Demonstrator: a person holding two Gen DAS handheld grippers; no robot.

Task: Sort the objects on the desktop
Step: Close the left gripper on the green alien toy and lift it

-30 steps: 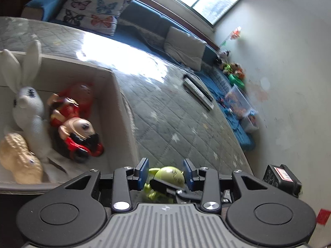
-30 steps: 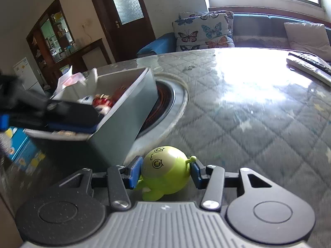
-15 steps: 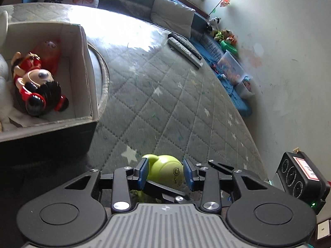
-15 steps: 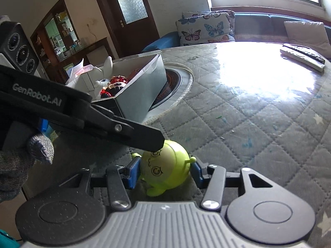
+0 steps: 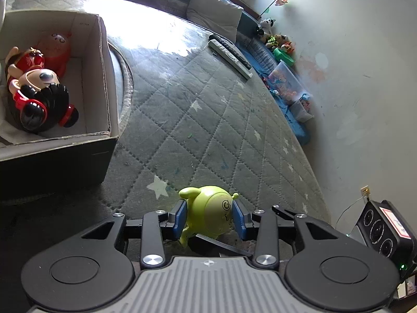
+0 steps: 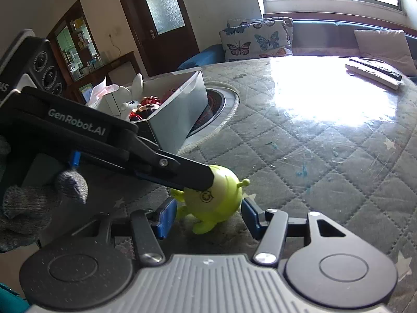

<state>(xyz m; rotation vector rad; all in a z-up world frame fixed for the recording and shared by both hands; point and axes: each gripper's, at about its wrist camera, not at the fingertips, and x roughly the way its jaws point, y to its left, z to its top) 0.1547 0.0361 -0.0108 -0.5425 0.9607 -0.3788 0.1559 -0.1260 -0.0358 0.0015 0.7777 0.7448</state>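
**One green toy, two grippers around it**

You have one small lime-green plastic alien figure [image 5: 212, 215] standing on the grey quilted star-patterned table cover [image 5: 198, 120], just in front of the open cardboard box [image 5: 104, 65]. Your left gripper [image 5: 210, 217] has its blue pads pressed against both sides of the figure's round body, clamped on it. Your right gripper [image 6: 207, 215] sits around the same toy, but its blue pads stand apart from the body with a gap showing on each side; the figure is between them, not gripped.

Count inside the box: one red-and-black mouse doll [image 5: 36, 96] lying on its side, one pink-red round figure [image 5: 56, 48] behind it, and, seen from the right wrist view, one white rabbit toy [image 6: 134, 95].

Two remote controls [image 5: 230, 54] lie side by side at the far edge of the table. A round sunken ring [image 6: 221, 104] in the table is partly covered by the box.

In the right wrist view your left gripper's black arm crosses in front of the toy's top, and your grey-gloved hand [image 6: 34, 203] holds it at the left edge.
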